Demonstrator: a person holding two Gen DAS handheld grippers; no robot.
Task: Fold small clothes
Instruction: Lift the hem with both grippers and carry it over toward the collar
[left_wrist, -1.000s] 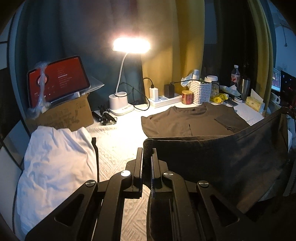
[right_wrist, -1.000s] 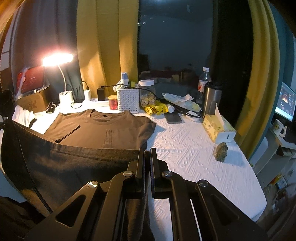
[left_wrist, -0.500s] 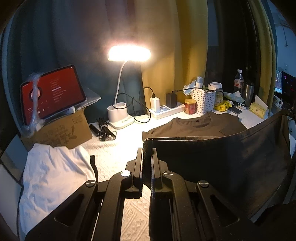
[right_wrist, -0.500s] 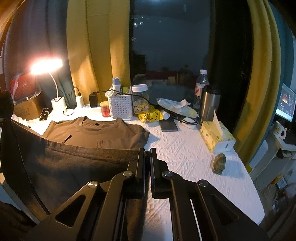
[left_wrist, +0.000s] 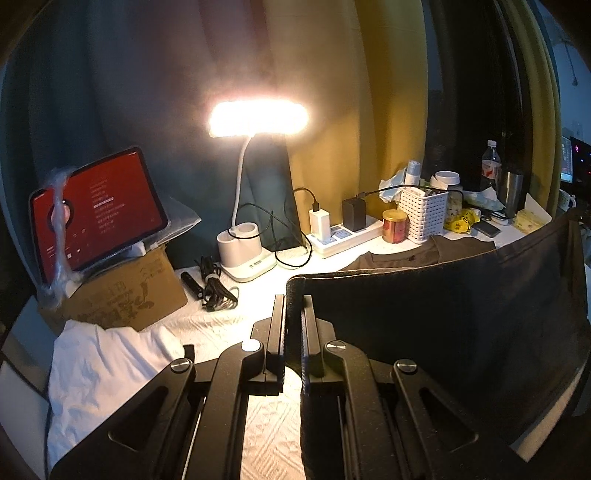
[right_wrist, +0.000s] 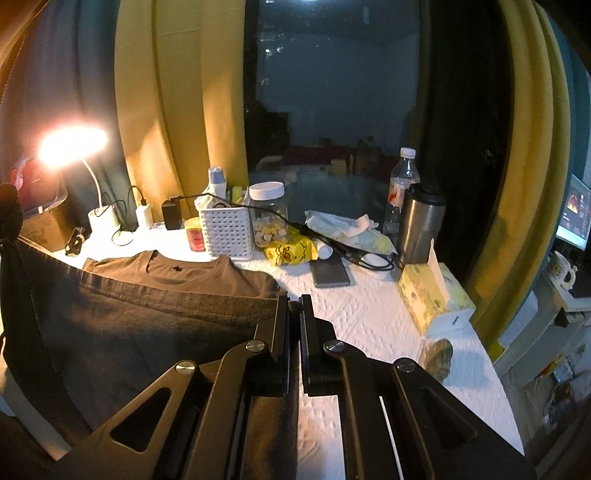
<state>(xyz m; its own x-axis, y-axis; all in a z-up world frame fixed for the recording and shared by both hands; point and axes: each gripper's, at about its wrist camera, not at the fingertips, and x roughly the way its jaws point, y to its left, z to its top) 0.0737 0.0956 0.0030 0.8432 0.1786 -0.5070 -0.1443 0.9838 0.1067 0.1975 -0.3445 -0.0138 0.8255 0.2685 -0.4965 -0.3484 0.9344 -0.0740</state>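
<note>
A dark brown T-shirt (left_wrist: 443, 321) lies on the white table cover with its collar end (right_wrist: 184, 271) flat at the back. My left gripper (left_wrist: 293, 299) is shut on one bottom corner of the shirt. My right gripper (right_wrist: 294, 304) is shut on the other bottom corner. The hem (right_wrist: 147, 295) is stretched taut between them and held up above the table, over the flat part of the shirt. A white garment (left_wrist: 107, 365) lies crumpled at the left.
At the back stand a lit desk lamp (left_wrist: 255, 122), a tablet (left_wrist: 96, 206) on a cardboard box (left_wrist: 122, 295), a power strip (left_wrist: 343, 236), a white basket (right_wrist: 225, 230), a jar (right_wrist: 267, 214), a steel tumbler (right_wrist: 421, 225), a tissue box (right_wrist: 432, 295) and a phone (right_wrist: 328, 273).
Both grippers have lifted the hem higher and carried it towards the collar. More of the flat shirt is now hidden behind the raised cloth.
</note>
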